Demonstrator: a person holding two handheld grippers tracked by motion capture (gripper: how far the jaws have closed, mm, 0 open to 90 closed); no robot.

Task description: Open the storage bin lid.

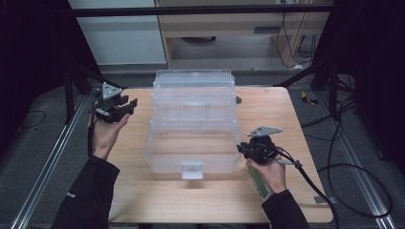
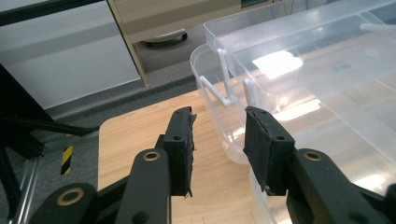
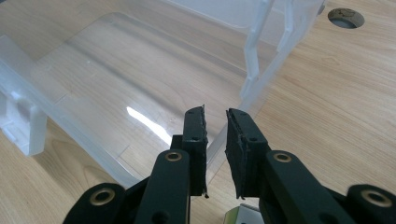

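A clear plastic tiered box (image 1: pixel 193 119) stands open in the middle of the wooden table (image 1: pixel 143 200), its trays stepped back above a deep lower tray with a white latch (image 1: pixel 192 170). My left gripper (image 1: pixel 130 104) is held up at the box's left, open and holding nothing. In the left gripper view the left gripper (image 2: pixel 218 135) points at the box's (image 2: pixel 303 70) rounded end wall and white hinge arms. My right gripper (image 1: pixel 240 149) is at the lower tray's right edge. In the right gripper view the right gripper (image 3: pixel 215 130) has its jaws drawn narrow around the box's (image 3: pixel 140 70) rim.
A round cable hole (image 1: pixel 238 100) is in the table behind the box's right end, cable hole (image 3: pixel 345 17). A flat green-labelled object (image 1: pixel 258 183) lies under the right hand. Cables (image 1: pixel 334 191) trail over the floor at the right. Metal rails (image 1: pixel 43 171) flank the table.
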